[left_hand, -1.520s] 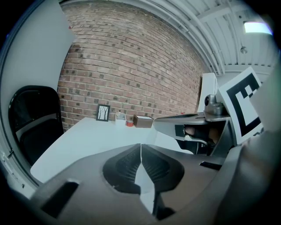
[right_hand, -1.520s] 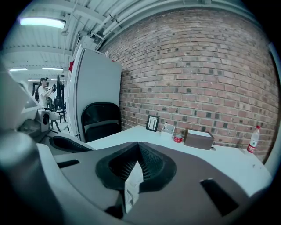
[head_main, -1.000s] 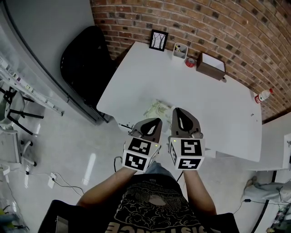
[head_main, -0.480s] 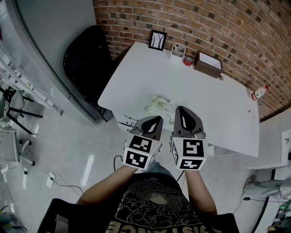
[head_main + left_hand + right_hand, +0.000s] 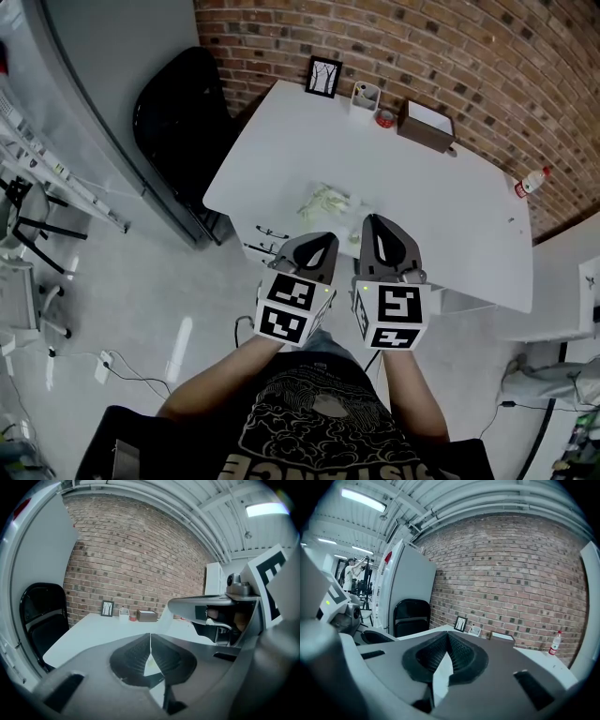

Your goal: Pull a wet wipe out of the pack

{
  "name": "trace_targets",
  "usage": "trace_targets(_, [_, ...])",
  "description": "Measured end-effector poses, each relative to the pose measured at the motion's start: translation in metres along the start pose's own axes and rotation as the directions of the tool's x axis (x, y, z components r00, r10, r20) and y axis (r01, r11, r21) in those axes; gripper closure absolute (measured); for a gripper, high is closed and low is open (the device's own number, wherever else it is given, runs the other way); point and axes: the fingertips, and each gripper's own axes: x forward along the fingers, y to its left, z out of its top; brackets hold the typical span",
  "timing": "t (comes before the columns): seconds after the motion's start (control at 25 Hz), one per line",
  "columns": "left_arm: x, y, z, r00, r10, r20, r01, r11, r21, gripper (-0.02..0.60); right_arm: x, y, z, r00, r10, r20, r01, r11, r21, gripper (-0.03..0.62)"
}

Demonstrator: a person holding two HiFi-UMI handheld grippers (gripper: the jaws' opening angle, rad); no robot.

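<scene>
The wet wipe pack, pale green and crumpled, lies on the white table near its front edge. Both grippers hover side by side in front of that edge, nearer me than the pack and touching nothing. My left gripper is shut, its ribbed pads meeting in a thin seam. My right gripper is shut too, with its pads pressed together. Neither holds anything. In the left gripper view the right gripper's body shows at the right.
At the table's far edge, against the brick wall, stand a small picture frame, a white cup, a red roll and a brown box. A bottle stands at the right corner. A black chair is at the left.
The table and pack have slid slightly up the head view. Both grippers stay shut and side by side, almost where they were.
</scene>
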Motion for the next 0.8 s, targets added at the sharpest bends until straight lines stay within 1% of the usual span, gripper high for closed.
trace_targets(0.44, [-0.027, -0.013, -0.007, 1.0, -0.011, -0.001, 0.011, 1.0, 0.016, 0.566, -0.031, 0.024, -0.017, 1.0, 0.004, -0.028, -0.003, 0.999, 0.036, 0.579])
trace_targets(0.8, [-0.046, -0.018, -0.016, 1.0, -0.008, -0.009, 0.008, 1.0, 0.023, 0.566, -0.049, 0.047, -0.04, 0.997, 0.031, -0.069, -0.026, 0.997, 0.075, 0.579])
